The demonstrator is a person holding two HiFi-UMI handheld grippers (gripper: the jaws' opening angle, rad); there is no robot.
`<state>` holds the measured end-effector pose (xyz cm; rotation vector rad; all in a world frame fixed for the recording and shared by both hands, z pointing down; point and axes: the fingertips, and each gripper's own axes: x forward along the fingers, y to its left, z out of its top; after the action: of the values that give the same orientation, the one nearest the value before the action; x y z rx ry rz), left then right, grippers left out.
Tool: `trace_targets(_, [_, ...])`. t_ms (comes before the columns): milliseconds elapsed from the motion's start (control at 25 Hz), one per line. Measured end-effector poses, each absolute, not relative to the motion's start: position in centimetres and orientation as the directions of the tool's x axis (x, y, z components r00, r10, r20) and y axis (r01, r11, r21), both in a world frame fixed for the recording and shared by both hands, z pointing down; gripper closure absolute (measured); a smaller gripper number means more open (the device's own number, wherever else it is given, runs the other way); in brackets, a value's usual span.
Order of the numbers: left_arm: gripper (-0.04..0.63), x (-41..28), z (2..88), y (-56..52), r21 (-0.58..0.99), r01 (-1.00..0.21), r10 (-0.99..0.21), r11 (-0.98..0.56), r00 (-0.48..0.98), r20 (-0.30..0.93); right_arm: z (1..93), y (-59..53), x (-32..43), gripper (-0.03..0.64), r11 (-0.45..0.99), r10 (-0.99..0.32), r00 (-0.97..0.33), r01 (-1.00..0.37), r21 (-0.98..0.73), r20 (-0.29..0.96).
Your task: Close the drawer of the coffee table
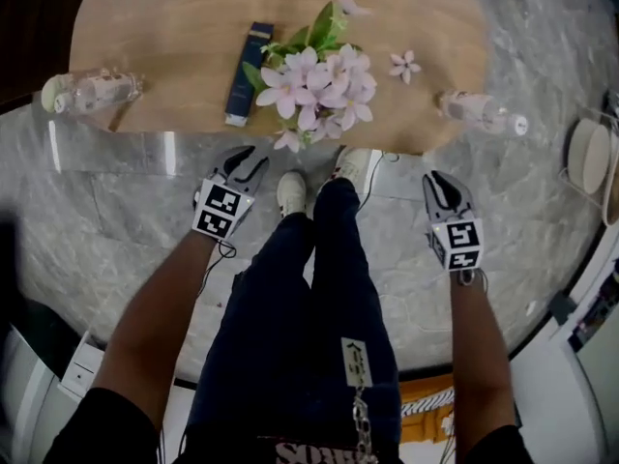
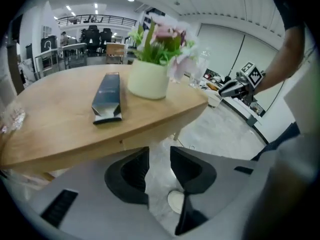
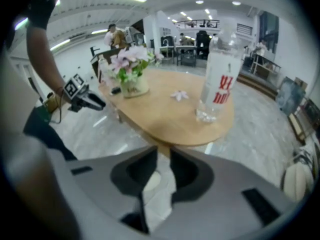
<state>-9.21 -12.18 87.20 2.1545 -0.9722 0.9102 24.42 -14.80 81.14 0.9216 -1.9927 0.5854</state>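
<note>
Coffee table (image 1: 174,27) has oval, pale wooden top.

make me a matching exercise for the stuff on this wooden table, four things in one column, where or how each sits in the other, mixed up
1 dark blue box
2 flower pot
3 loose blossom
4 bottle with red print

a stands upright near the table end
b cream-coloured
c lies flat, left of the pot in the head view
d lies alone between pot and bottle

Pairs: 1-c, 2-b, 3-d, 4-a
</note>
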Motion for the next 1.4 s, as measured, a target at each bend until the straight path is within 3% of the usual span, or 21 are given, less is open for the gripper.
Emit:
trace_targets(40, [0.432, -9.2, 88.5, -12.1, 0.225, -0.796, -0.376, -0.562, 0.488, 0.787, 82.7, -14.7, 24.8, 0.475, 0.643, -0.368, -0.367, -0.764, -0.051, 0.854])
trace_targets(80, [0.412, -9.4, 89.8, -12.1, 0.208, -0.795, -0.368, -0.570, 0.473, 0.800, 84.1, -14.6, 25.2, 0.438, 0.663, -0.350, -0.356, -0.747, -0.039, 0.867])
trace_targets(320, [0.356, -11.8, 93.7, -13.3, 0.112, -0.843, -0.409, -0.526, 0.367, 0.836, 90.3, -15.2, 27.4, 0.397, 0.746, -0.300, -0.285, -0.664, 0.038, 0.911])
trace_targets(480, [0.350, -11.8, 94.1, -16.6, 0.075, -0.865, -0.497, -0.495, 0.353, 0.793, 92.4, -16.4, 26.5, 0.397, 0.806, -0.283, -0.318, -0.590, 0.045, 0.905])
trace_targets(720, [0.342, -10.7, 94.5, -17.5, 0.073, -0.828, -0.488, -0.556, 0.396, 0.778, 93.2, -17.4, 23.9, 0.399, 0.873, -0.305, -0.386, -0.478, 0.094, 0.871])
trace_targets(800, [0.342, -10.5, 94.6, -17.5, 0.085, -0.836, -0.483, -0.543, 0.393, 0.782, 93.4, -17.5, 23.4, 0.449, 0.873, -0.311, -0.397, -0.479, 0.094, 0.864])
trace_targets(1400, [0.347, -10.5, 94.6, -14.2, 0.067, -0.835, -0.450, -0.546, 0.360, 0.817, 93.6, -13.8, 23.5, 0.459, 0.857, -0.269, -0.370, -0.513, 0.046, 0.889])
